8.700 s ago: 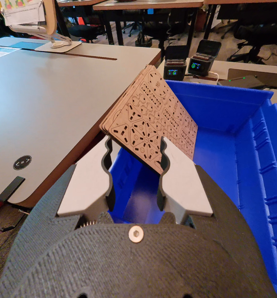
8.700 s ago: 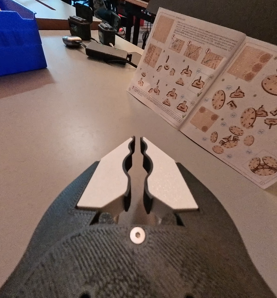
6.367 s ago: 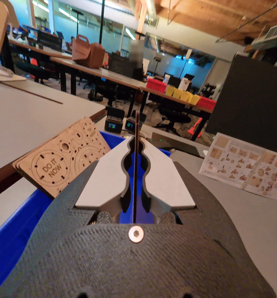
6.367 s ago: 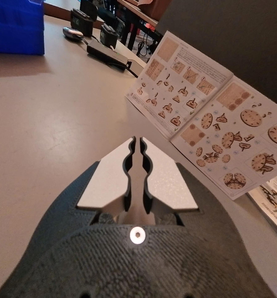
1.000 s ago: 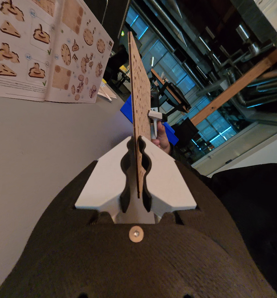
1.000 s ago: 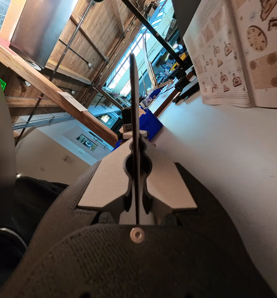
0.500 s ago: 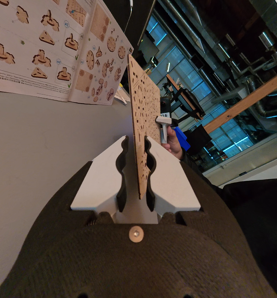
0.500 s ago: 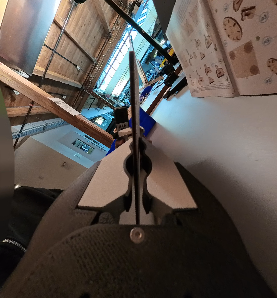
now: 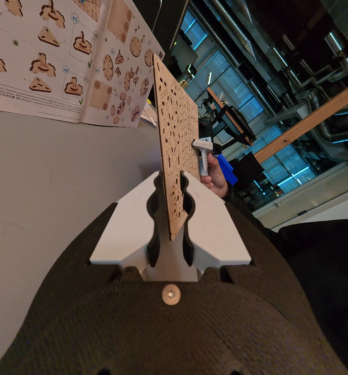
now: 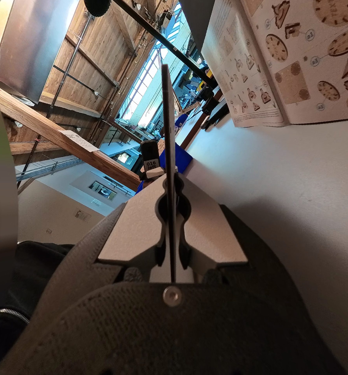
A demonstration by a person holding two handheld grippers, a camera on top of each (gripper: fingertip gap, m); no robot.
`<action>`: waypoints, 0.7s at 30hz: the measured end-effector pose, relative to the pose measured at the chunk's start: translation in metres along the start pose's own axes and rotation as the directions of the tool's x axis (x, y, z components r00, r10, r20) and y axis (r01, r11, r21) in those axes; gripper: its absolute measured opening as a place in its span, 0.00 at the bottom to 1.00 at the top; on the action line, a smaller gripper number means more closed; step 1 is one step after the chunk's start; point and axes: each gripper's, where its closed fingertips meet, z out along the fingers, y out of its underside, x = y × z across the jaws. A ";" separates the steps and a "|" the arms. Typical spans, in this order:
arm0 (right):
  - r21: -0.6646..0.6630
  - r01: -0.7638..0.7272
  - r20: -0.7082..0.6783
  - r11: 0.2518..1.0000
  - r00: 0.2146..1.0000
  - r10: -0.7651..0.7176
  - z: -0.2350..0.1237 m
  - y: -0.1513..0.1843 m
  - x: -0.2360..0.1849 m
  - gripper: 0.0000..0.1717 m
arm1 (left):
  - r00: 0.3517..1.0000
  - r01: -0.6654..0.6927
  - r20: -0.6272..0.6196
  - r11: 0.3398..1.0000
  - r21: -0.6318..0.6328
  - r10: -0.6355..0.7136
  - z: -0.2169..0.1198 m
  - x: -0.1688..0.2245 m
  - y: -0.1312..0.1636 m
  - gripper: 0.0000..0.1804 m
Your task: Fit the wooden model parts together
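A thin laser-cut wooden sheet (image 9: 175, 121) stands on edge above the grey table (image 9: 47, 182). My left gripper (image 9: 170, 174) is open. The sheet's near corner stands between its pads, and the right pad is clear of the sheet's face. My right gripper (image 10: 170, 180) is shut on the same sheet (image 10: 167, 121), which I see edge-on there. In the left wrist view the right gripper's fingertip (image 9: 201, 145) presses the sheet's far part, with a person's hand (image 9: 215, 178) behind it. One of the left gripper's fingers (image 10: 151, 172) shows beyond the sheet in the right wrist view.
An open instruction booklet (image 9: 67, 60) leans at the back of the table and also shows in the right wrist view (image 10: 280, 71). A blue bin (image 10: 181, 156) stands at the table's far end. Dark devices lie near the table edge (image 10: 215, 115). Tip to tip, the grippers are about 12 cm apart.
A second ago my left pads were shut on the sheet; they have parted and it now stands loose between them. The right gripper has stayed shut on the sheet.
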 end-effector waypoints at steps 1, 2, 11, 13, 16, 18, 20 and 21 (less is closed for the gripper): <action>0.001 -0.001 0.000 1.000 1.000 0.001 0.000 0.000 0.000 0.00 | 1.000 -0.001 0.002 1.000 -0.001 0.001 0.000 0.000 0.000 0.08; 0.003 -0.002 0.000 1.000 1.000 0.002 0.000 -0.001 0.000 0.00 | 1.000 -0.002 0.003 1.000 -0.001 0.002 0.000 -0.001 0.000 0.08; 0.014 -0.005 0.002 1.000 1.000 0.005 -0.002 -0.003 0.001 0.00 | 1.000 0.003 0.005 1.000 0.004 -0.003 -0.001 -0.001 -0.001 0.08; 0.015 -0.006 0.004 1.000 1.000 0.006 -0.002 -0.003 0.000 0.00 | 1.000 0.004 0.005 1.000 0.001 -0.004 0.000 -0.001 0.000 0.08; 0.015 -0.007 0.010 1.000 1.000 0.007 -0.001 -0.003 -0.001 0.00 | 1.000 0.005 0.007 1.000 -0.004 -0.005 0.000 -0.002 0.001 0.08; 0.015 -0.006 0.012 1.000 1.000 0.006 -0.001 -0.003 -0.001 0.00 | 1.000 0.003 0.014 1.000 -0.003 -0.003 0.001 -0.002 0.001 0.08; 0.014 -0.005 0.013 1.000 1.000 0.005 -0.001 -0.003 -0.002 0.00 | 1.000 0.002 0.012 1.000 -0.003 -0.002 0.001 -0.002 0.001 0.08; 0.015 -0.005 0.013 1.000 1.000 0.005 -0.001 -0.003 -0.002 0.00 | 1.000 0.003 0.010 1.000 -0.003 -0.003 0.001 -0.001 0.001 0.08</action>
